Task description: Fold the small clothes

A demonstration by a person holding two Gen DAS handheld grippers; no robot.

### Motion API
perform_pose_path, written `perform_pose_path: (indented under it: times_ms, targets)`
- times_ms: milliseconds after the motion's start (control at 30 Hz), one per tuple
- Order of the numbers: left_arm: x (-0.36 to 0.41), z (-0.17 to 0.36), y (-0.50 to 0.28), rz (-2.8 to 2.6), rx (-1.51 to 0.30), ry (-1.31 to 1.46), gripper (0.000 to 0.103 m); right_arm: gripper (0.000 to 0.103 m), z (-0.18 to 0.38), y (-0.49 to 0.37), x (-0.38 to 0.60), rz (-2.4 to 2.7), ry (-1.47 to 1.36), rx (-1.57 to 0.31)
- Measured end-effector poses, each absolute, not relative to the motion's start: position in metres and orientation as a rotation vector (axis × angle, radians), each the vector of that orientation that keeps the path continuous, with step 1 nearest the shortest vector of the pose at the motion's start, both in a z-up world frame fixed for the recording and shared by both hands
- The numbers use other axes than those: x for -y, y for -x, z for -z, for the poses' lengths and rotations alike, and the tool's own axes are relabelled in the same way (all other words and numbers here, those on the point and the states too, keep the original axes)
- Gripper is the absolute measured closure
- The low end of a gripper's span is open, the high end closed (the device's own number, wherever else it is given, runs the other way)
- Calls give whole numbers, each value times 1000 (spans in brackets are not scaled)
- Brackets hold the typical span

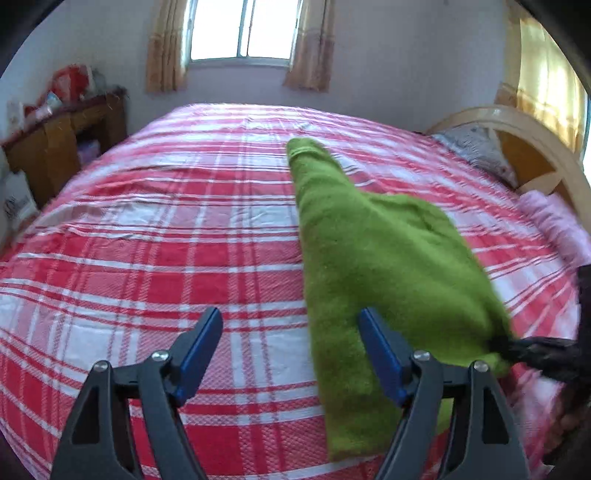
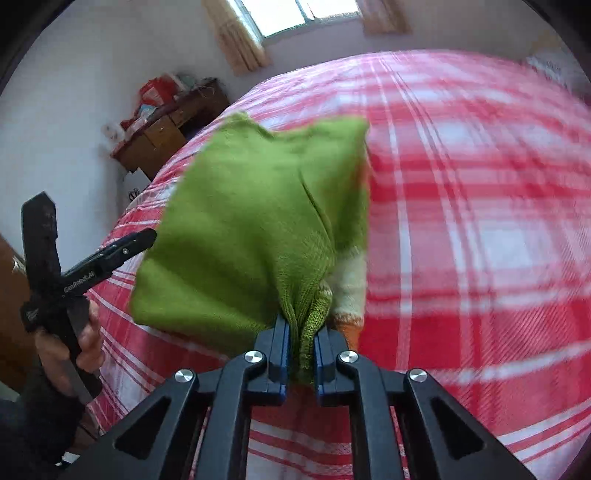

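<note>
A small green knitted sweater (image 1: pixel 373 266) hangs over the red and white plaid bed (image 1: pixel 147 229). My right gripper (image 2: pixel 303 328) is shut on a bunched edge of the sweater (image 2: pixel 243 229) and holds it up; a white and orange striped part (image 2: pixel 349 288) shows behind the green. In the left wrist view the right gripper (image 1: pixel 506 347) pinches the cloth at the right. My left gripper (image 1: pixel 290 325) is open and empty, just left of the hanging sweater; it also shows in the right wrist view (image 2: pixel 147 236), held in a hand.
A wooden side table (image 1: pixel 66 136) with red bags stands left of the bed. A curved headboard (image 1: pixel 517 129), a patterned pillow (image 1: pixel 476 147) and a pink cloth (image 1: pixel 557 221) lie at the right. A curtained window (image 1: pixel 240 29) is on the far wall.
</note>
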State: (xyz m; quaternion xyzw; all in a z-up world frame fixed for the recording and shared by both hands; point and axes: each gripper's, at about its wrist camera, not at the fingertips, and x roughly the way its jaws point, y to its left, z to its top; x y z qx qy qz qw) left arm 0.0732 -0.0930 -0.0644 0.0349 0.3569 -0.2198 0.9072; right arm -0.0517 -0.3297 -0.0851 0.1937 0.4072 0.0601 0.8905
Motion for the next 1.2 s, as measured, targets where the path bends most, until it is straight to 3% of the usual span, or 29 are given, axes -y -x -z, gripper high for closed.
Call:
perform_pose_path:
  times_ms: [133,167,433,600,733,933,1067,1200]
  targets:
    - [97,70,-69,339,-693,-136,2,92,89,54,336,-129,-467,-795]
    - [100,71,-70,297,-679,-166,0,87,88,53,334,-122,-456,-786]
    - [83,44,-79,304,-747,-140,1,68,61,63,339,-108,-483,-720]
    - [88,26,-92,386,-746,-26,1,68,18,70,343,38,-334,-592]
    - [114,30,-108,359,-726,-30,1,80,2,34,313,-10,-200,-591]
    - [135,77,-141,288,-848,3,0,80,61,-58,304,53,-58,-832]
    - [125,90,-154,316,-897,152,0,83,71,-81,345,-30,-282,-805]
    - [135,90,-156,322,-894,96,0,83,75,-108,341,-40,-211,-792]
